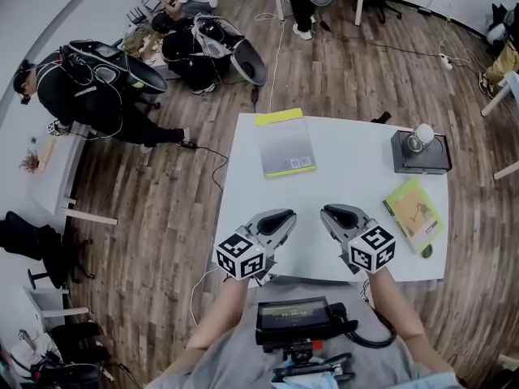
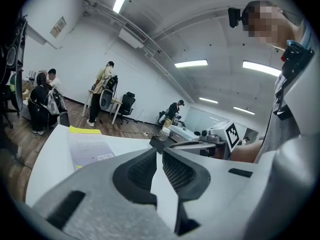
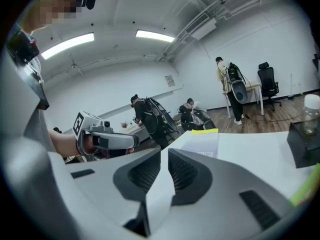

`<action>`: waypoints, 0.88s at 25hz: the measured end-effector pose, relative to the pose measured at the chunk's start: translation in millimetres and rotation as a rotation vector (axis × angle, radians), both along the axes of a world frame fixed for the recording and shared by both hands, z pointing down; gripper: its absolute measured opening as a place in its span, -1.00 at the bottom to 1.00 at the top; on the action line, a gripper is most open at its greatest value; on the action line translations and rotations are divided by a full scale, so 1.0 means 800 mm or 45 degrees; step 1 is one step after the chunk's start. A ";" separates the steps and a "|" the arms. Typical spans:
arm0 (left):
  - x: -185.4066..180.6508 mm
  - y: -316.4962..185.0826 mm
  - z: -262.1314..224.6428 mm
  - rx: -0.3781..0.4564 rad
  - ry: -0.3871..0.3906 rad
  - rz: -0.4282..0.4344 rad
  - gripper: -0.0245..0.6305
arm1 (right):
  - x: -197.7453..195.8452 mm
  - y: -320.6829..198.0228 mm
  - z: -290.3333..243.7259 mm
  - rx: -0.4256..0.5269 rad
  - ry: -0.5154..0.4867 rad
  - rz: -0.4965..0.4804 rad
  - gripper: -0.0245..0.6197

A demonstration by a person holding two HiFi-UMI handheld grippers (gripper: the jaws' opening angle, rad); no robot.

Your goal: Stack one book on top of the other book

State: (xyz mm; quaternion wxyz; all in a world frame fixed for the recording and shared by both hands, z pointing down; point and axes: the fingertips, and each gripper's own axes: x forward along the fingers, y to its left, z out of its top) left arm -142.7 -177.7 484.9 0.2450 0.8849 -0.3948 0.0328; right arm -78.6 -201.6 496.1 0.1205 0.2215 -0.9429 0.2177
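A grey book with a yellow spine [image 1: 285, 144] lies flat at the table's far left part; it also shows in the left gripper view [image 2: 90, 149] and in the right gripper view [image 3: 202, 140]. A green book [image 1: 413, 213] lies flat near the right edge. My left gripper [image 1: 287, 216] and right gripper [image 1: 328, 211] hover side by side over the near edge, well short of both books. In their own views the left gripper [image 2: 161, 149] and right gripper [image 3: 164, 151] have their jaws shut with nothing between them.
A black box [image 1: 420, 154] with a small jar [image 1: 422, 134] on it stands at the far right of the white table [image 1: 349, 177]. Several people with gear crouch on the wooden floor beyond the table's far left. A device hangs at my chest [image 1: 296, 318].
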 end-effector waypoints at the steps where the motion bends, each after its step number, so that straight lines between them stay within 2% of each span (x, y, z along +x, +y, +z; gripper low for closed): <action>1: -0.007 -0.002 0.002 -0.004 -0.009 -0.007 -0.86 | -0.004 -0.005 0.003 -0.006 0.002 -0.001 -0.83; 9: -0.047 -0.028 0.019 -0.039 -0.066 -0.041 -0.80 | -0.030 -0.038 0.019 -0.020 0.054 0.003 -0.82; 11: -0.057 -0.040 0.024 -0.053 -0.072 -0.068 -0.60 | -0.035 -0.047 0.024 -0.025 0.062 0.010 -0.81; 12: -0.062 -0.046 0.026 -0.062 -0.073 -0.084 -0.48 | -0.037 -0.051 0.027 -0.030 0.065 0.013 -0.76; 14: -0.074 -0.058 0.032 -0.079 -0.072 -0.120 -0.43 | -0.042 -0.060 0.033 -0.046 0.074 0.026 -0.52; 15: -0.080 -0.064 0.034 -0.087 -0.069 -0.141 -0.42 | -0.043 -0.066 0.037 -0.053 0.081 0.038 -0.48; 22: -0.116 -0.105 0.067 -0.184 -0.082 -0.251 -0.34 | -0.055 -0.116 0.057 -0.081 0.117 0.113 -0.39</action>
